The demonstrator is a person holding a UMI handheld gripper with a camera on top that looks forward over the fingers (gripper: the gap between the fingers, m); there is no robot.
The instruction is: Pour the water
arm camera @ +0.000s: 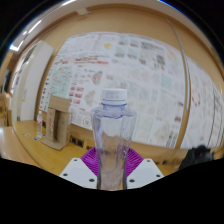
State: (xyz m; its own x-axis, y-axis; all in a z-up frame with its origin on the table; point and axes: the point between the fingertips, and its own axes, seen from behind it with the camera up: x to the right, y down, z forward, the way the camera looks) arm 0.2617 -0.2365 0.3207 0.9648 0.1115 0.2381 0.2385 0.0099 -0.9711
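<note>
Your fingers (110, 170) grip the clear water bottle (112, 140) at twelve o'clock, upright, white cap on (you're in the carry step). No receiving vessel shows, so find one before tilting. Beyond, at ten o'clock, a cardboard box (57, 123) stands on the desk (25, 145).

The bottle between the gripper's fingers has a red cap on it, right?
Not quite. The bottle does stand between the gripper's fingers, but its cap is white, not red. The gripper view shows this.

light: warm, even indoor | shadows: faint | edges: strong fisheye bending | focus: background perhaps slightly soft
</note>
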